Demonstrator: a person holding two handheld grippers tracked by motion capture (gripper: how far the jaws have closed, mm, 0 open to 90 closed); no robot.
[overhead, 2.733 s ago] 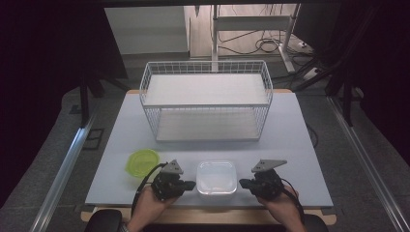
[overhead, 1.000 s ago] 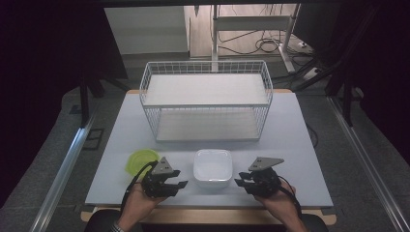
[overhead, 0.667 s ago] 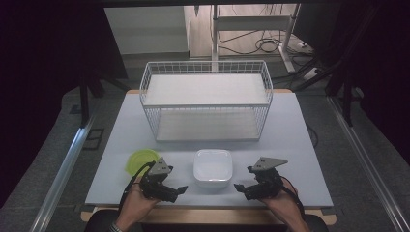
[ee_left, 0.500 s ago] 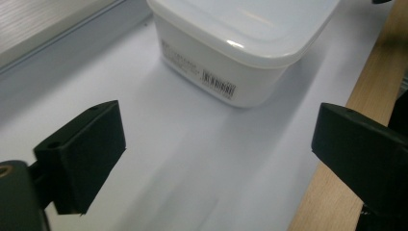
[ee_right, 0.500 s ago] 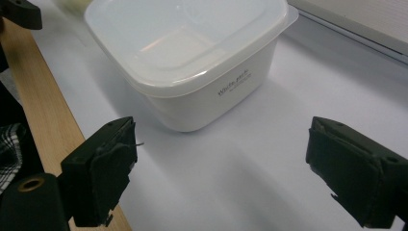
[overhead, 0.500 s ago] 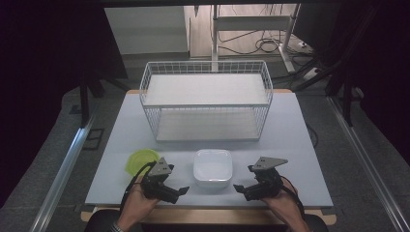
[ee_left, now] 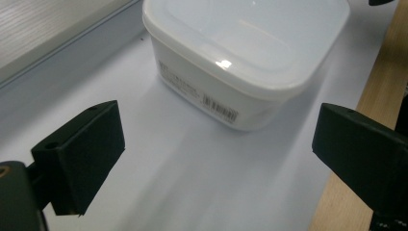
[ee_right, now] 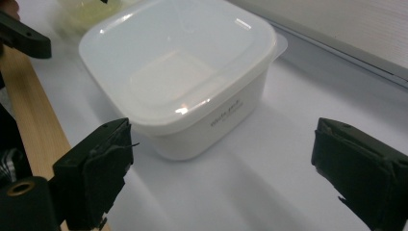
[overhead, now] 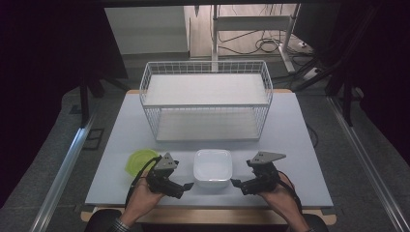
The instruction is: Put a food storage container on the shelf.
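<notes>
White tabletop [overhead: 300, 145] with a wooden front edge; wire basket [overhead: 206, 99] sits at the back, well apart from the hands. Lidded white plastic container [overhead: 212, 167] rests near the front edge, untouched, between both grippers. Left gripper [overhead: 186, 185] just left of it, jaws spread wide, nothing held. Right gripper [overhead: 235, 182] just right of it, jaws likewise apart and empty. Green bowl [overhead: 140, 161] lies behind the left hand [overhead: 142, 198]. Bare table to the right of the right hand [overhead: 278, 197].
</notes>
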